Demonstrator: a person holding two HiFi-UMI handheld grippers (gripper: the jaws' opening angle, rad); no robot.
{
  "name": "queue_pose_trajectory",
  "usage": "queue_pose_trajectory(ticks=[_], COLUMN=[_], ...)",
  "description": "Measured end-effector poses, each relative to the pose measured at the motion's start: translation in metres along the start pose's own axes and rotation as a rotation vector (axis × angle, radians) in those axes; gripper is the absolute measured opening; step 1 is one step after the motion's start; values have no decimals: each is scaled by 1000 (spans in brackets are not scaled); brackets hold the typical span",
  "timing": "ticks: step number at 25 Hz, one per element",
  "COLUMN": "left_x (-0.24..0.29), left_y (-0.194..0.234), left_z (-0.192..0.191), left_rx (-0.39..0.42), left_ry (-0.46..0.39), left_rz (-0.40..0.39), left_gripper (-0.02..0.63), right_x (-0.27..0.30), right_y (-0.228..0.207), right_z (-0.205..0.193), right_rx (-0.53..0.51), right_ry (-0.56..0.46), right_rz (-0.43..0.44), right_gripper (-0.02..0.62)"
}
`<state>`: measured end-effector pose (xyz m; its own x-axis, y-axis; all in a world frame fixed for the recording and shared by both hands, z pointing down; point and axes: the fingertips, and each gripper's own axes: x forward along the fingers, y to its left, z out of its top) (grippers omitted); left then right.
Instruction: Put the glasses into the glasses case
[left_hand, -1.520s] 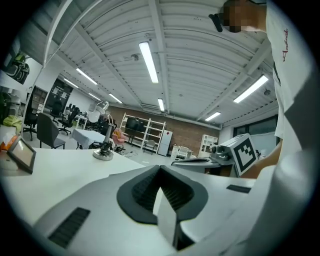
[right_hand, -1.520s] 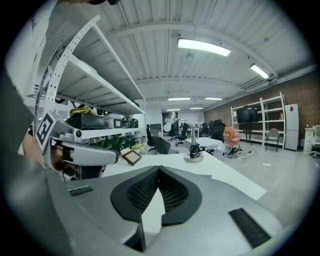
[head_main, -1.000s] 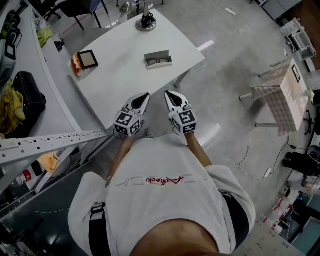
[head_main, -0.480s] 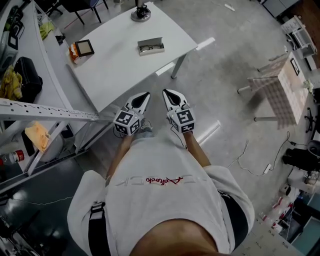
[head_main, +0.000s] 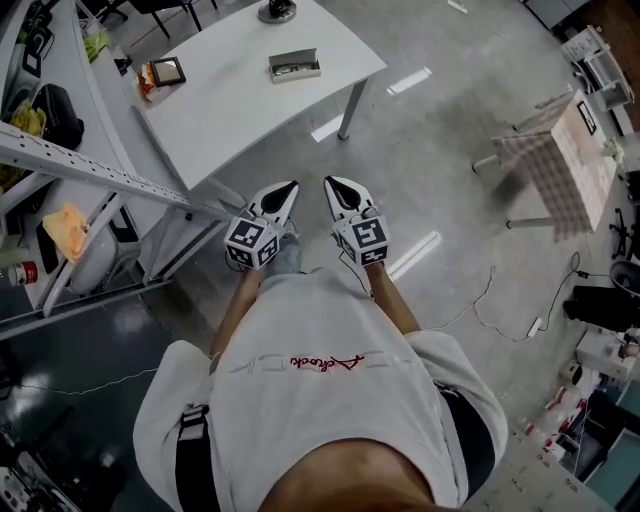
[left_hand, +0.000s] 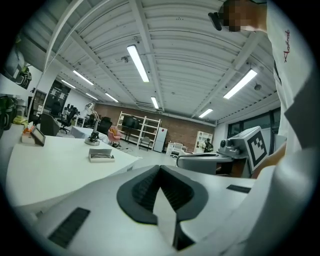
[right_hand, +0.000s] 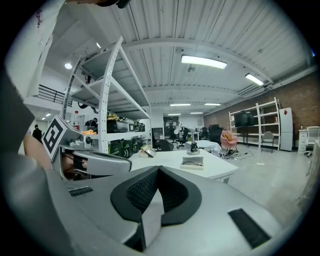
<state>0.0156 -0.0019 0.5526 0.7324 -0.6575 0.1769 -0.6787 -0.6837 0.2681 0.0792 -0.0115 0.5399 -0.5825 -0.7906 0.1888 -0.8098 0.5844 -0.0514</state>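
Observation:
The open grey glasses case (head_main: 295, 66) lies on the white table (head_main: 230, 100) at the top of the head view, with something dark inside that looks like the glasses. My left gripper (head_main: 289, 191) and right gripper (head_main: 332, 185) are side by side close to my chest, over the floor and well short of the table. Both are shut with nothing in them. In the left gripper view the case (left_hand: 101, 156) is far off on the table, beyond the left gripper (left_hand: 160, 168). The right gripper view shows the case (right_hand: 192, 162) far past the right gripper (right_hand: 158, 169).
A lamp base (head_main: 277, 10) and a small orange box (head_main: 165, 73) stand on the table. A metal shelf rack (head_main: 90, 170) runs along the left. A checked-cloth stand (head_main: 560, 150) is at the right, and cables (head_main: 480, 300) trail over the concrete floor.
The table and case have slid toward the top of the head view and shrunk: I have moved back from the table. Both grippers stay shut and held together.

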Motion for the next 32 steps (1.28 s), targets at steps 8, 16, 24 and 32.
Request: queue_pose_trajectory(ticks=[8, 16, 24, 32], left_x=[-34, -48, -57, -69], left_y=[-44, -73, -92, -94], left_z=[-29, -31, -35, -40], left_rx=[-10, 24, 40, 35], left_ry=[4, -9, -15, -20], left_rz=[9, -18, -36, -32], left_gripper=[8, 8, 8, 8], right_x=[-52, -83, -98, -102], right_y=[29, 46, 57, 71], right_z=[-20, -24, -25, -28], right_rx=[13, -1, -4, -15], right_ry=[-2, -21, -31, -31], right_rz=[-2, -24, -26, -18], right_gripper=[20, 18, 17, 17])
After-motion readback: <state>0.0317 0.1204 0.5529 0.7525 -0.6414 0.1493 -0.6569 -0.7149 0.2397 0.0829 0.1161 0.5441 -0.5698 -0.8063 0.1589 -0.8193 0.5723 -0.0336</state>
